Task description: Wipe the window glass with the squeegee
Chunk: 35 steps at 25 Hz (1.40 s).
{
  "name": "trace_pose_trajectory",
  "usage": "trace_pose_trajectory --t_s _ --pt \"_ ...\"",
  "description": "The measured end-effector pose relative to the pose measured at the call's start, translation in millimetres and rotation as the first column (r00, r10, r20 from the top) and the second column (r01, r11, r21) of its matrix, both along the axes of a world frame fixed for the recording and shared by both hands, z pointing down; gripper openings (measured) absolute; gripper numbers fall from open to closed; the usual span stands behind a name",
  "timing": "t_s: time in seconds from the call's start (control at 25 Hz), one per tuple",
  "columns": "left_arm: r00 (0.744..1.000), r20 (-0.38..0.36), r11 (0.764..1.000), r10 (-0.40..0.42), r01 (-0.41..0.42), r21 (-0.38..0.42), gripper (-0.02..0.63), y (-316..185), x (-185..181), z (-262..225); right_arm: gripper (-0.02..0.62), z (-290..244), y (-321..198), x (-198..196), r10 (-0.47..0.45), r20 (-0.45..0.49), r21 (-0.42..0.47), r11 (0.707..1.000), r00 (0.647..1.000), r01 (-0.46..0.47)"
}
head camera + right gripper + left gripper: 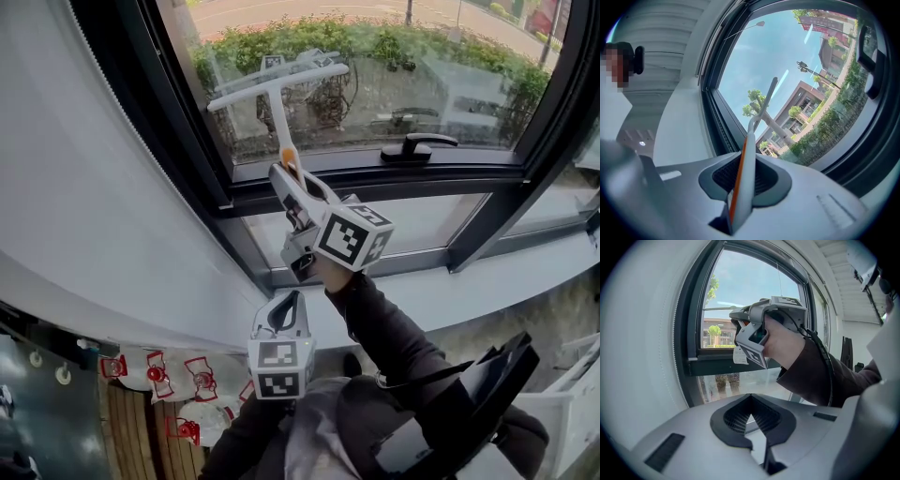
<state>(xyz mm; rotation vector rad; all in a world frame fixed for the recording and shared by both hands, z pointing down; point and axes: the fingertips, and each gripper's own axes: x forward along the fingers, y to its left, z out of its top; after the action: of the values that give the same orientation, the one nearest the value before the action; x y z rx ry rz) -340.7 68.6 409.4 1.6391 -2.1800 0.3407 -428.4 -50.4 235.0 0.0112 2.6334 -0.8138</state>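
Observation:
A white squeegee (275,84) with an orange stripe on its handle has its T-shaped blade against the window glass (394,66), near the left side of the frame. My right gripper (289,174) is shut on the handle just below the orange part. In the right gripper view the handle (742,183) runs up between the jaws, and the blade (767,99) lies on the glass (806,79). My left gripper (286,306) hangs lower, near the person's body, shut with nothing in it. From the left gripper (752,439) I see the right gripper (761,326) and the hand holding it.
A black window handle (418,145) sits on the dark lower frame, right of the squeegee. Below runs a pale sill (497,286). The curved white wall (103,187) borders the window on the left. Red-and-white items (178,375) lie on the floor at lower left.

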Motion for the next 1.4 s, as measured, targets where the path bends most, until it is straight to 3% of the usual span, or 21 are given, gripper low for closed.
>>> trace_pose_trajectory --t_s 1.4 --pt "1.000 -0.007 0.999 0.025 -0.025 -0.021 0.000 1.8 10.4 10.3 0.055 80.6 6.0 3.9 -0.051 -0.089 -0.118 0.992 0.995 0.040"
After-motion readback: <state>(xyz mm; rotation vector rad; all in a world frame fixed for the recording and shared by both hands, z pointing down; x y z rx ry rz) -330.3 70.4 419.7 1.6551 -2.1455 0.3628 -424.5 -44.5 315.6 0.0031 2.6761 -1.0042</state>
